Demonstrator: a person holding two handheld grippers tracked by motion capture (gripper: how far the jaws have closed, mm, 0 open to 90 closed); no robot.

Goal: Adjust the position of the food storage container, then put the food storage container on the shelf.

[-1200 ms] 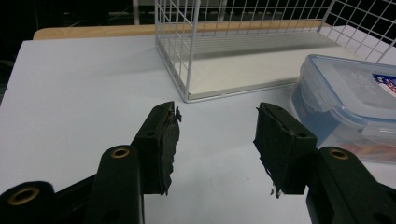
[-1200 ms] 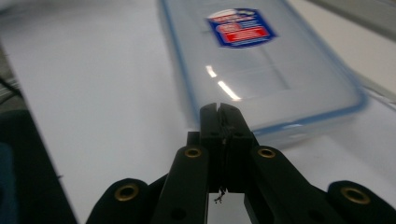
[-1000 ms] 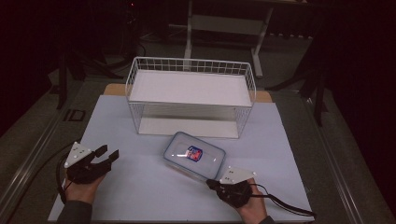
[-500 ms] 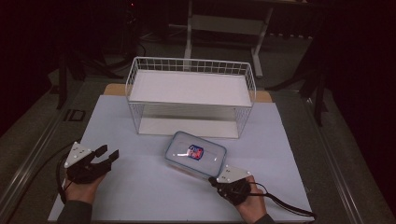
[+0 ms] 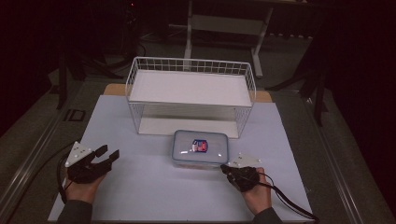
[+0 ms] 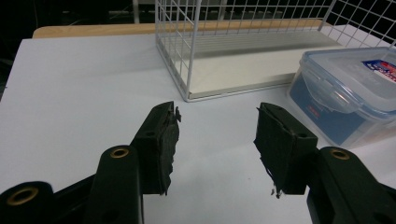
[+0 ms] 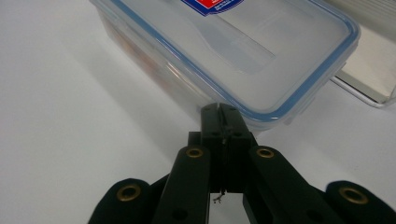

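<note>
A clear plastic food box (image 5: 200, 148) with a blue-rimmed snap lid and a red and blue sticker sits on the white table (image 5: 154, 186), just in front of the open lower shelf of a white wire rack (image 5: 191, 95); compared with a second ago the right gripper (image 5: 228, 169) has slid in across the table toward the box's near right corner, and its tips now sit at that corner, touching it or a hair short, which cannot be told for sure; in the right gripper view its jaws are pressed flat together with nothing between them, their tips right under the lid's rim; that looks like the start of a nudge, probably to push the box back under the rack's shelf, rather than a pick-up; the left gripper (image 5: 108, 156) has kept its place at the left, well apart from the box, jaws parted by a moderate gap and holding nothing, as the left gripper view shows; behind the box the rack's front wire edge is close, so there is little room before the box meets it; to the left the table lies bare between box and left gripper; to the right there is open table out to its edge, where a cable (image 5: 289, 205) trails from the right hand (image 5: 257, 193).
</note>
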